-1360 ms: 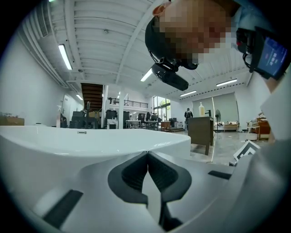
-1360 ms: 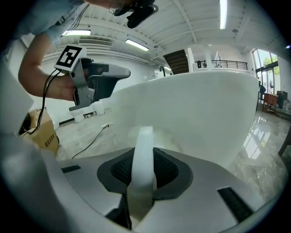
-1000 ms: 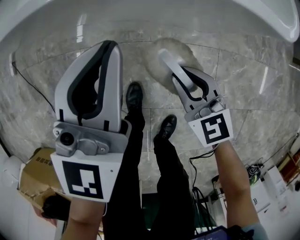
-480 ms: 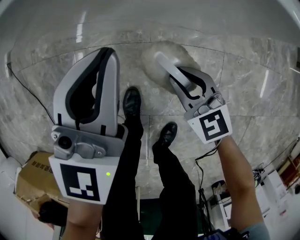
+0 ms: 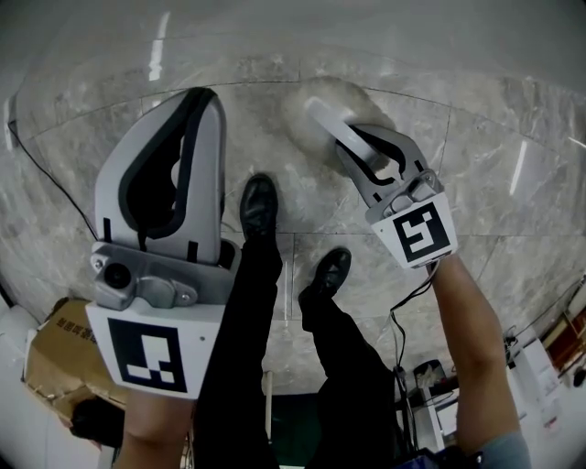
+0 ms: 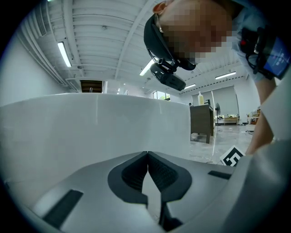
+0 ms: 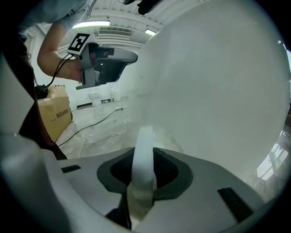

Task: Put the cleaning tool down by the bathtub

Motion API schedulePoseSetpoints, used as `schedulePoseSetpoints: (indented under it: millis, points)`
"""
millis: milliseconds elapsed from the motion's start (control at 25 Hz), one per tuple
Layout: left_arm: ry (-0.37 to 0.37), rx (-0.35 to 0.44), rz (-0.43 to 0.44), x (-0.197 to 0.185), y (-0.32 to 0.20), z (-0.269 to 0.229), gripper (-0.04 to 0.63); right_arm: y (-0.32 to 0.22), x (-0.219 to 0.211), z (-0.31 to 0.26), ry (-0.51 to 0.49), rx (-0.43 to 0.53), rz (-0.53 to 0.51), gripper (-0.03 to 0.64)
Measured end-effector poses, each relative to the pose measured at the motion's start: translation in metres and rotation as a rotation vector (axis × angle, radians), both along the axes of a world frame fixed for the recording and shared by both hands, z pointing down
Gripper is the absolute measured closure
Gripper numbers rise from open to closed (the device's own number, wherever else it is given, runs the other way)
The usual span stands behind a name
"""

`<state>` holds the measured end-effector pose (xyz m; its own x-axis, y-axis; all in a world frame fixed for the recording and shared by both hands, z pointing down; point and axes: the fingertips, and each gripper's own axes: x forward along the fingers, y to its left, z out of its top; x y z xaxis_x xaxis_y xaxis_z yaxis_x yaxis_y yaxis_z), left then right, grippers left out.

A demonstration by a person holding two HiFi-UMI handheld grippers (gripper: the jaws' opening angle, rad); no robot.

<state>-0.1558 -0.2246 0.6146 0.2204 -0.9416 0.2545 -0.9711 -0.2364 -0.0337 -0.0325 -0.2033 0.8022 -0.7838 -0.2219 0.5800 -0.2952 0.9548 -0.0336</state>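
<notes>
1. Gripping the white handle (image 7: 144, 136) of the cleaning tool (image 5: 322, 108), the right gripper (image 5: 352, 142) has its two jaws pressed on the handle from either side, as the right gripper view shows (image 7: 144, 155).
2. From the head view, the tool's pale fluffy head sticks out at about 11 o'clock from the right gripper's tips, over the grey marble floor (image 5: 476, 147).
3. That head is near the foot of the bathtub (image 5: 302, 27), whose pale wall fills the 12 o'clock edge of the head view. I cannot tell whether the head touches the floor.
4. In the right gripper view the bathtub (image 7: 218, 91) rises as a broad white curve from 12 to 3 o'clock, just beside the handle.
5. The left gripper (image 5: 203, 99) sits at 9 o'clock in the head view, well apart from the tool. Its jaws are closed tip to tip with nothing between them, as seen in the left gripper view (image 6: 148, 157).
6. The left gripper view faces the bathtub wall (image 6: 91, 132) straight ahead.
7. Two black shoes (image 5: 259, 201) stand on the floor between the grippers, toward 6 o'clock of the tool head.
8. A cardboard box (image 5: 50, 362) lies at 7 o'clock in the head view, and a thin black cable (image 5: 46, 174) runs across the floor at 9 o'clock.
</notes>
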Motion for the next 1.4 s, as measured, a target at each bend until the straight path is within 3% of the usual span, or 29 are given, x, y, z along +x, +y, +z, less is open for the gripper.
schedulePoseSetpoints:
  millis: [320,560,960,1400]
  points:
    - [-0.01,-0.007,-0.001,-0.006,0.004,0.025,0.578,-0.004,0.002,0.042,0.062,-0.028,-0.008,0.514]
    - [-0.023,-0.007,0.003,-0.012,-0.001,0.039,0.578,-0.012,-0.001,0.07,0.088,0.02,-0.095,0.514]
    - [-0.054,-0.009,0.044,-0.017,-0.006,0.054,0.578,-0.022,-0.004,0.112,0.13,-0.038,-0.105,0.512]
    - [-0.063,-0.001,0.048,-0.025,-0.007,0.055,0.578,-0.036,-0.008,0.138,0.189,0.007,-0.143,0.508]
